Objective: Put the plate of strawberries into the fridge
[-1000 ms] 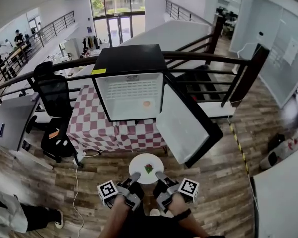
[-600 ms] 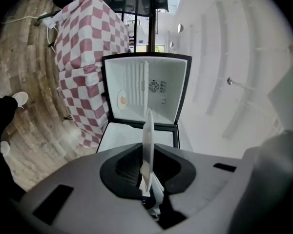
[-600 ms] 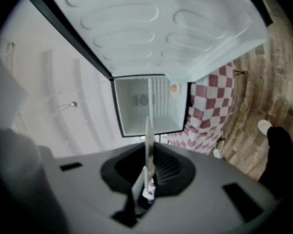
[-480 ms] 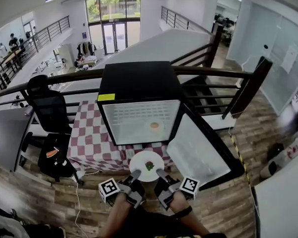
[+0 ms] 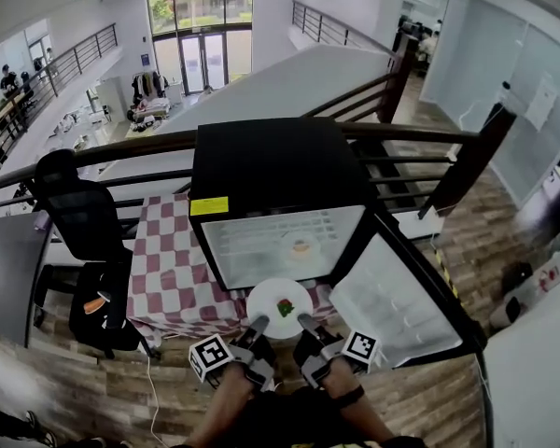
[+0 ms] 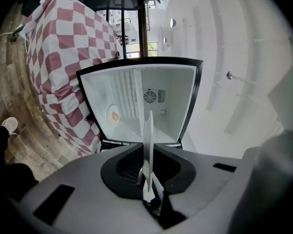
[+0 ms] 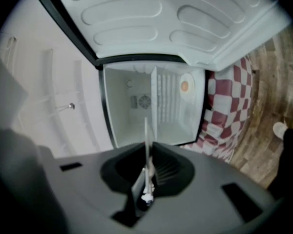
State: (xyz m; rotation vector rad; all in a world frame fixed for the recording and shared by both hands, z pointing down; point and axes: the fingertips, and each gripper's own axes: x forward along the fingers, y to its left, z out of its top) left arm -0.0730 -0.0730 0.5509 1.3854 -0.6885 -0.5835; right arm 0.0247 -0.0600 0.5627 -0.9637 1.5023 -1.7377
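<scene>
A white plate (image 5: 278, 301) carrying a red strawberry (image 5: 285, 307) hangs just before the open black fridge (image 5: 280, 194). My left gripper (image 5: 259, 327) is shut on the plate's near left rim and my right gripper (image 5: 303, 325) on its near right rim. In the left gripper view the plate (image 6: 148, 145) shows edge-on between the jaws, with the white fridge interior (image 6: 141, 104) straight ahead. The right gripper view shows the same plate (image 7: 146, 145) edge-on before the fridge interior (image 7: 154, 101). An orange item on a small dish (image 5: 301, 246) lies inside the fridge.
The fridge door (image 5: 397, 297) stands swung open to the right. The fridge stands on a table with a red-and-white checked cloth (image 5: 173, 269). A black office chair (image 5: 84, 241) is at the left. A dark railing (image 5: 420, 133) runs behind the fridge.
The fridge has come nearer and looms larger. The plate, held in both grippers, has advanced from over the wooden floor to just before the fridge opening.
</scene>
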